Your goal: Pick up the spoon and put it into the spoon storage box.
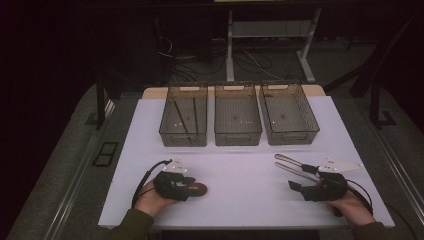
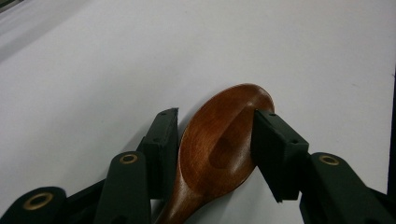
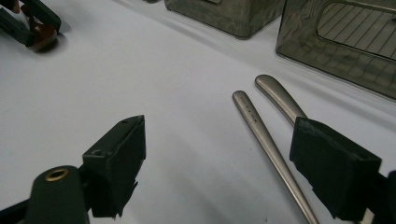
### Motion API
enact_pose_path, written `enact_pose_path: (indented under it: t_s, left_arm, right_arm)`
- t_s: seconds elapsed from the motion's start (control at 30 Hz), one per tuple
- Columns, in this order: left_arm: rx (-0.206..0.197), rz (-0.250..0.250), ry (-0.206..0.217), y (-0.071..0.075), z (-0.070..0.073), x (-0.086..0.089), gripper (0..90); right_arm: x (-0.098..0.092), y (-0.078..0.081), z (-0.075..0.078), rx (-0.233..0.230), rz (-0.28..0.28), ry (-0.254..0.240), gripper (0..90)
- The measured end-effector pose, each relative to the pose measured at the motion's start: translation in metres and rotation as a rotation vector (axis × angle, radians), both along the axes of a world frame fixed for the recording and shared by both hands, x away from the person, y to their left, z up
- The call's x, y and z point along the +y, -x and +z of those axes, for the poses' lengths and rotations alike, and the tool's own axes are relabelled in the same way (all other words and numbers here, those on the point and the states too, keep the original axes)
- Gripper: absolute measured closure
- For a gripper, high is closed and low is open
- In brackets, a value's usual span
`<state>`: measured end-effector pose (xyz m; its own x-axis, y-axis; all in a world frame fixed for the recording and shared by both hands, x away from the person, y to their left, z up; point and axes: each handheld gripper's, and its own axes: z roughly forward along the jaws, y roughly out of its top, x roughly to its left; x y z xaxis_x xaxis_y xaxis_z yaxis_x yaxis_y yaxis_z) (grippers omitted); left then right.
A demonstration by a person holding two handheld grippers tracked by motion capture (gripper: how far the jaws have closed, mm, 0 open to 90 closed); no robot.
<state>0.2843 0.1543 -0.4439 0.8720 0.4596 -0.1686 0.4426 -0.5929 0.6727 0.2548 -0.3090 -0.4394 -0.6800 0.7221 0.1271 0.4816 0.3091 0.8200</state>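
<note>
The left tongs (image 2: 212,140) are closing on the bowl of a wooden spoon (image 2: 219,149) lying on the tabletop (image 1: 240,170), well short of the three bins (image 1: 238,120); whether the pads already press it is hard to tell. Its handle runs back under the tongs, bowl pointing away. Next comes a firm squeeze, then a lift. The right tongs (image 3: 233,172) stand open and empty beside two metal handles (image 3: 266,126).

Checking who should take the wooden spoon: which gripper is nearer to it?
Left. The left gripper has its jaws on either side of the wooden spoon; the right gripper sits far across the table.
</note>
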Motion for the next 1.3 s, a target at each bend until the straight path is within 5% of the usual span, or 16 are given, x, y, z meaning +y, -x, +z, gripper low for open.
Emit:
enact_pose_path:
  t_s: [0.33,0.57,0.73,1.3]
  left_arm:
    - [-0.005,-0.019,-0.005,0.003,0.0,-0.002,42.8]
    - [-0.038,-0.059,-0.047,0.007,0.001,-0.004,42.5]
    - [-0.068,-0.084,-0.077,0.009,0.002,-0.005,48.7]
    - [-0.066,-0.13,-0.091,0.011,0.005,-0.004,66.9]
  right_arm:
    - [0.0,0.0,0.0,0.0,0.0,0.002,17.7]
    - [0.0,0.0,0.0,-0.001,-0.002,0.001,17.7]
    - [-0.001,0.0,0.0,-0.001,-0.003,0.0,17.7]
    - [-0.001,0.0,0.0,0.0,-0.004,0.0,17.7]
